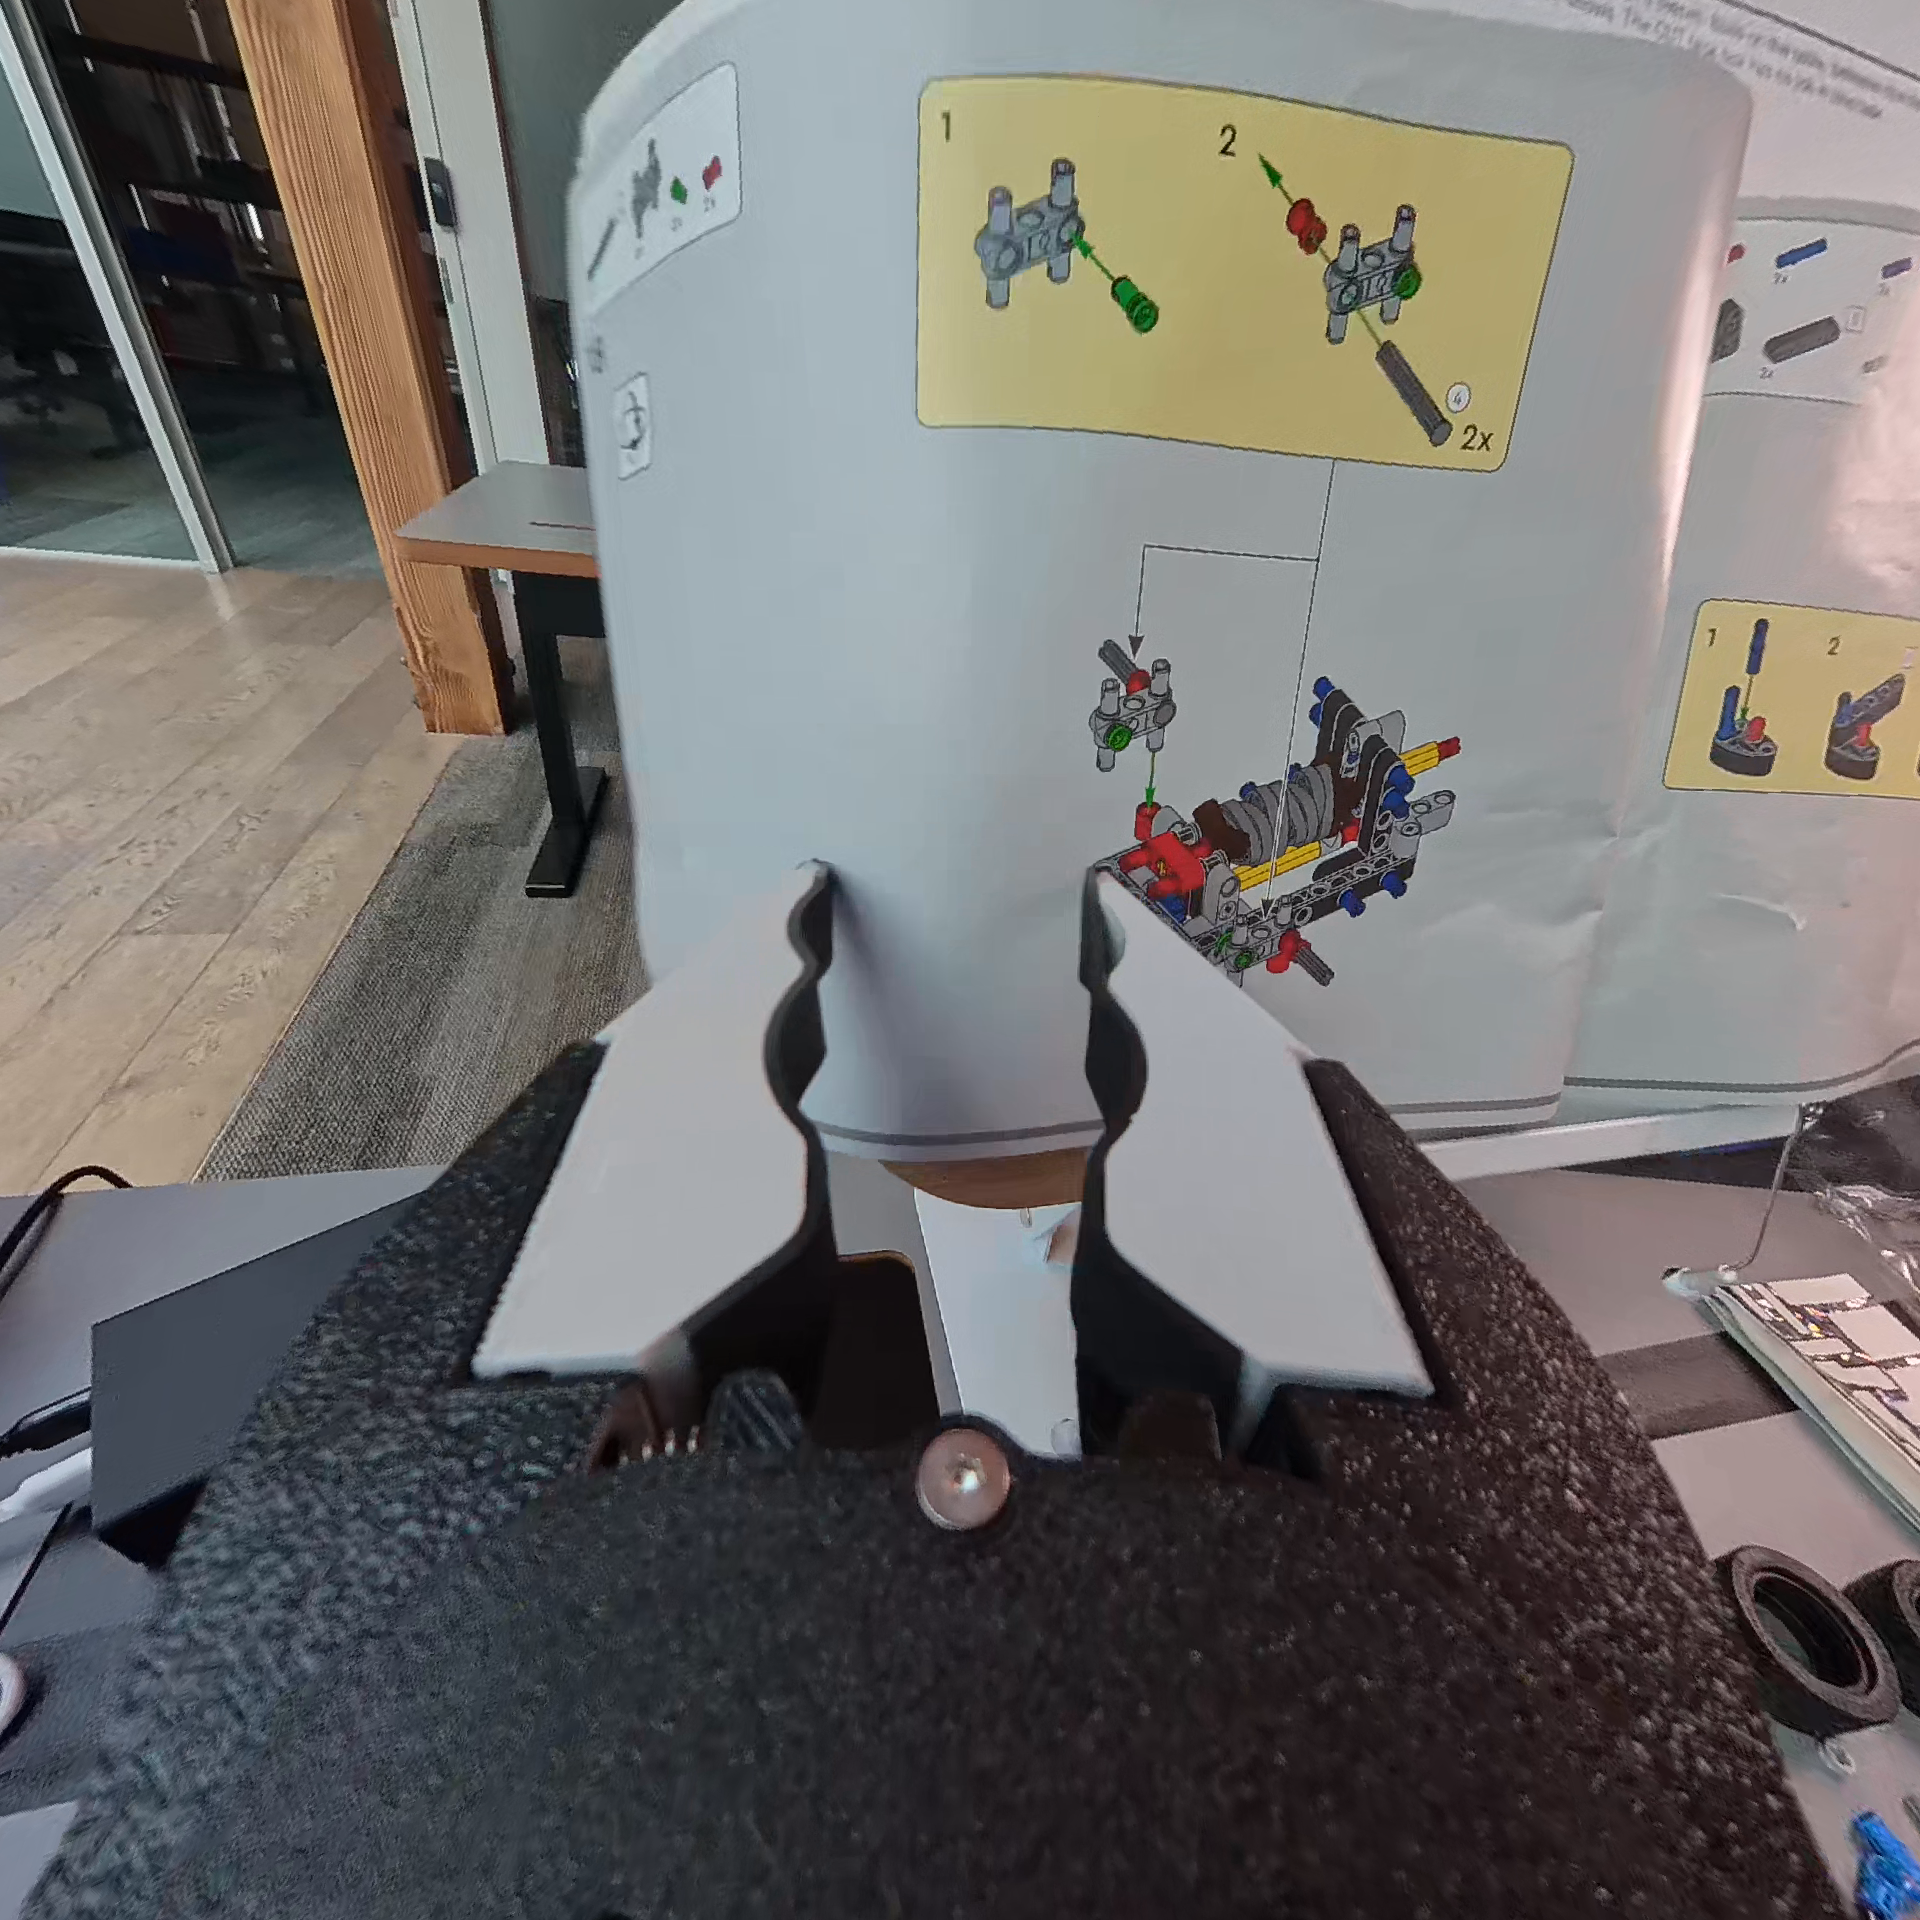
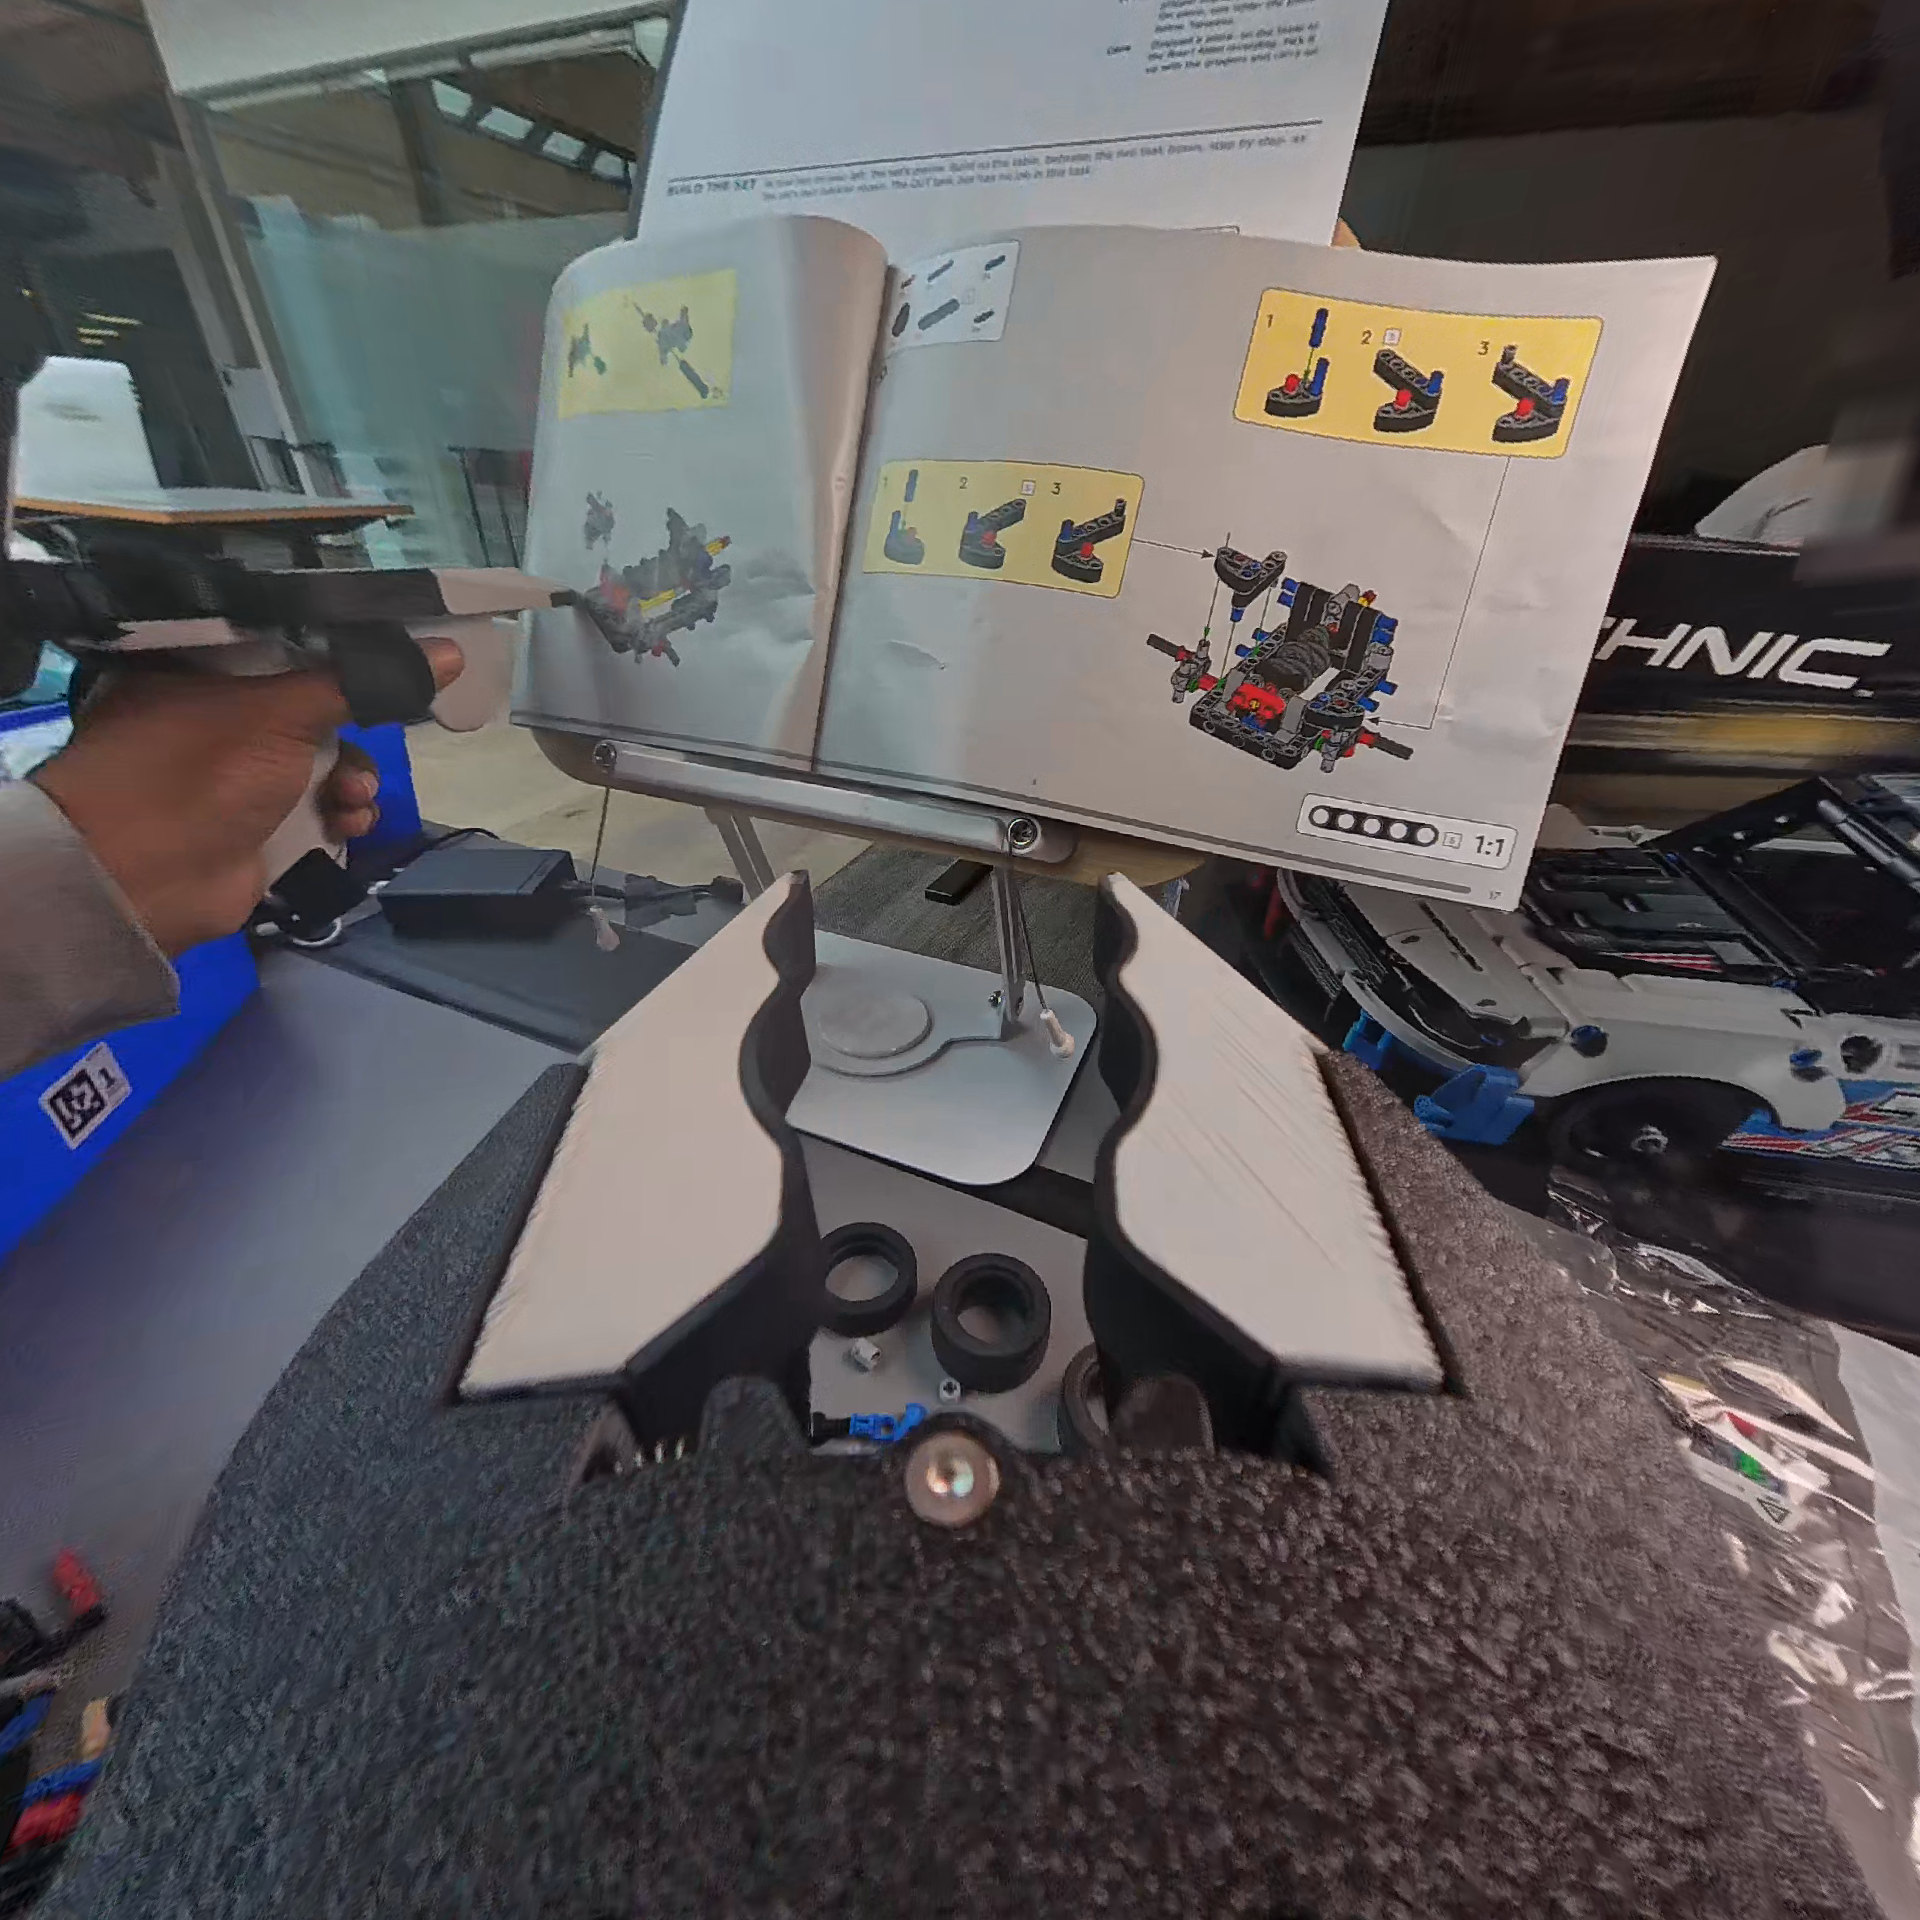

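The left gripper [image 1: 956, 883] is raised right up against the left page of an open instruction booklet [image 1: 1039, 582], its fingers apart with nothing between them; the tips sit at or just off the paper, and contact cannot be told for certain. The page bulges toward the camera and carries yellow panels with drawings of small building-brick parts. In the right wrist view the same gripper [image 2: 551, 597] comes in from the left, held in a person's hand [image 2: 197, 769], with its tip at the drawing low on the left page.

The booklet [image 2: 1143, 644] stands open on a reading stand [image 2: 831, 795] with a metal ledge along its lower edge and a flat grey base plate [image 2: 935, 1112] resting on the dark bench [image 2: 312, 1195]. A printed sheet [image 2: 997, 104] rises behind the booklet.

The right gripper [image 2: 951, 894] hangs nearer, below the stand's ledge and above the base plate, fingers apart and empty. Between its fingers, down on the bench, lie small black tyres [image 2: 987, 1320] and a blue piece [image 2: 883, 1423]. To the right stands a white brick-built car [image 2: 1610, 987], with a dark box [image 2: 1745, 665] behind it and clear plastic wrapping [image 2: 1714, 1403] in front. Far left on the bench sits a black power adapter [image 2: 478, 888], and a blue bin [image 2: 156, 1070] with a square code sticker is at the left edge.
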